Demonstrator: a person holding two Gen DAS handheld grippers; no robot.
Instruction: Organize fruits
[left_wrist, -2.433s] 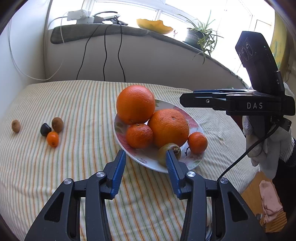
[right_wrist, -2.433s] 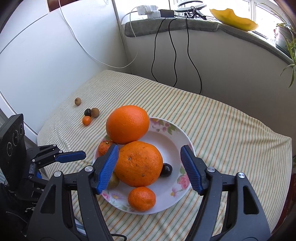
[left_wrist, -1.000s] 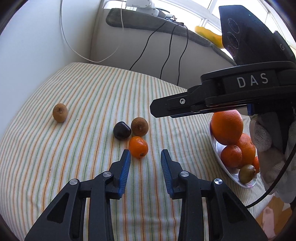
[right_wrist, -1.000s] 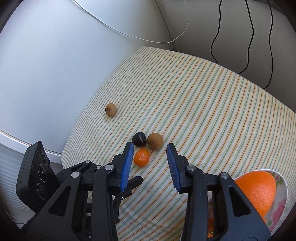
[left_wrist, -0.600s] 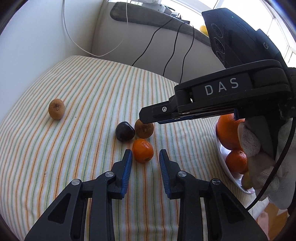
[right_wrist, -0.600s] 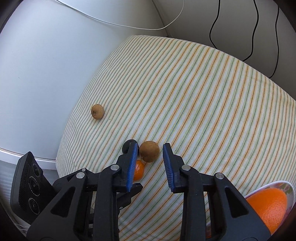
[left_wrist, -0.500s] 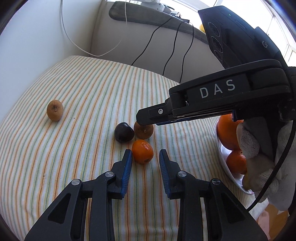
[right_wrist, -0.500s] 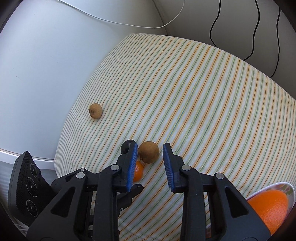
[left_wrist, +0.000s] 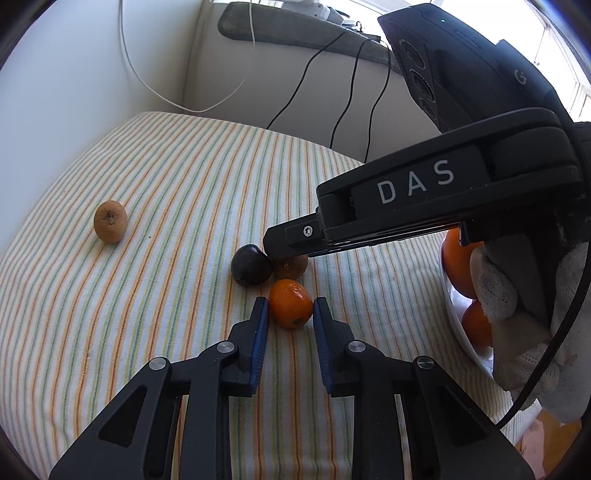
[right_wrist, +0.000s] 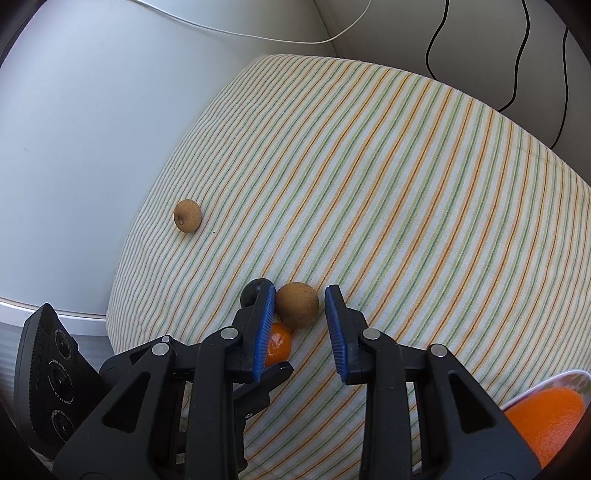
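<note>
Two grippers crowd one small cluster of fruit on the striped cloth (left_wrist: 166, 184) of the bench. The left gripper (left_wrist: 289, 301) is clamped on a mandarin (left_wrist: 290, 308), which sits on the cloth held only by the pad tips. The right gripper (right_wrist: 300, 291) has just been closing with a brown fruit (right_wrist: 297, 304) between its jaws. Its left pad touches the fruit, but a sliver of cloth shows at the other pad, so there is no grip yet.

The tight packing looks like the main hazard. The mandarin, the brown fruit and a dark fruit (left_wrist: 251, 264) all touch, and one right finger is wedged between the dark fruit and the brown one. Lifting either piece could send the dark fruit rolling across the cloth. The grippers are stacked one over the other and could knock together if both rise at once. Round fruit pinched this near the tips may also squirt free. If the right jaws close off-centre, they may push the brown fruit away rather than catch it.

A second brown fruit (left_wrist: 110, 221) lies well apart. The plate (left_wrist: 476, 354), already holding an orange (left_wrist: 456, 266), waits at the right behind a gloved hand (left_wrist: 524, 332).

White letters reading "DAS" (left_wrist: 415, 182) run along the right gripper's side. A G-like logo (left_wrist: 521, 76) marks the camera above it. The small print on the other camera is too fine to read.
</note>
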